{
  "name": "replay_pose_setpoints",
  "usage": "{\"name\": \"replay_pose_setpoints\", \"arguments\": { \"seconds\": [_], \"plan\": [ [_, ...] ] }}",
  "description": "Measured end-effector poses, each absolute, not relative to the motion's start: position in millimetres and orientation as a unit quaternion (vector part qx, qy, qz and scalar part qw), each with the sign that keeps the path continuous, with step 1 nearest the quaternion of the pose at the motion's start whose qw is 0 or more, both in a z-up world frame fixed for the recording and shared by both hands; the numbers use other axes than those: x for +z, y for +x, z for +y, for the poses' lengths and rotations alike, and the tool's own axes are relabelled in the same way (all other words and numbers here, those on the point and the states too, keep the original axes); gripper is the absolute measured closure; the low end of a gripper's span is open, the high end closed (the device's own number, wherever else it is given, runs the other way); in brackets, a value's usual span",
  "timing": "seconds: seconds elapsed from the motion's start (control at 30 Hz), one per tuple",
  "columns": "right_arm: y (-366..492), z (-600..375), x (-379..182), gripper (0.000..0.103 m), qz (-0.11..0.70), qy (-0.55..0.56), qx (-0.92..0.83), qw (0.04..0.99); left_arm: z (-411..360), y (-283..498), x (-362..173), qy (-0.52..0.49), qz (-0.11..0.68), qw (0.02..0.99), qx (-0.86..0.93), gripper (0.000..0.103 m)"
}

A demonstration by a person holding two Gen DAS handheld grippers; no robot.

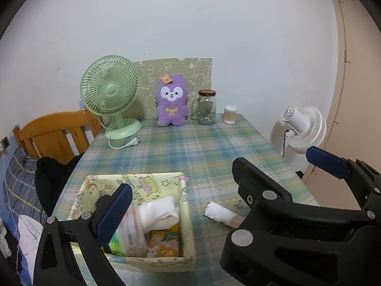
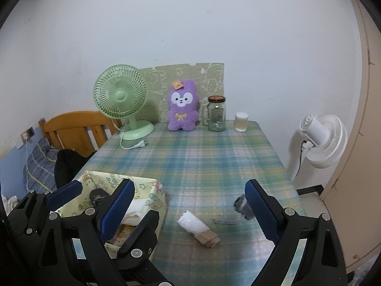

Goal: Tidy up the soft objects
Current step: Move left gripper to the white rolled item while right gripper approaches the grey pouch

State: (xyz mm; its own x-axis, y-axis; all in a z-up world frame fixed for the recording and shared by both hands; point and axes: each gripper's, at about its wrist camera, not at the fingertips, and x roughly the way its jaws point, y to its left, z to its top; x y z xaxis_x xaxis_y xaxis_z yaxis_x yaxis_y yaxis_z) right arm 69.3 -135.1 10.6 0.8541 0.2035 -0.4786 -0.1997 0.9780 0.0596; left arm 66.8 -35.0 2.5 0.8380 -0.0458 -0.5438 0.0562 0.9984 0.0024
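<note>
On the bench (image 2: 214,157), a cloth-lined box (image 1: 185,205) sits at the near left corner, holding a folded white towel (image 1: 162,214) and a packet beside it. The left gripper (image 2: 104,197) hangs over the box with its jaws spread and empty. Just right of the box, a white roll with a brown end (image 2: 197,227) lies on the plaid cloth, apart from the box. The right gripper (image 2: 190,208) hovers above this roll, jaws spread wide, touching nothing. Along the far edge stand a green fan (image 2: 121,100), a purple plush toy (image 2: 182,106), a glass jar (image 2: 216,114) and a small cup (image 2: 241,122).
</note>
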Motion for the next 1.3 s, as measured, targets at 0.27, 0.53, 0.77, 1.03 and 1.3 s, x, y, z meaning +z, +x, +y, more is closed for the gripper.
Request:
{"name": "replay_pose_setpoints", "arguments": {
  "seconds": [0.27,0.53,0.77,1.03,1.3],
  "plan": [
    [63.6,-162.1,7.0,0.005,0.247,0.007,0.080,0.966,-58.0,64.6,-0.5,0.012,0.281,0.959,-0.043,0.000],
    [63.0,-179.7,3.0,0.004,0.241,0.015,0.076,0.967,-76.1,65.7,-4.0,0.011,0.279,0.959,-0.048,0.000],
    [66.2,-195.8,-7.4,0.004,0.238,0.019,0.071,0.968,-89.6,72.4,-16.0,0.000,0.290,0.955,-0.055,0.000],
    [75.0,-217.3,-25.9,0.004,0.250,0.023,0.058,0.966,-109.4,82.0,-34.0,0.006,0.308,0.950,-0.054,0.000],
    [87.6,-231.5,-45.7,0.004,0.271,0.023,0.049,0.961,-124.1,91.6,-49.6,0.011,0.326,0.944,-0.050,0.000]
  ]
}}
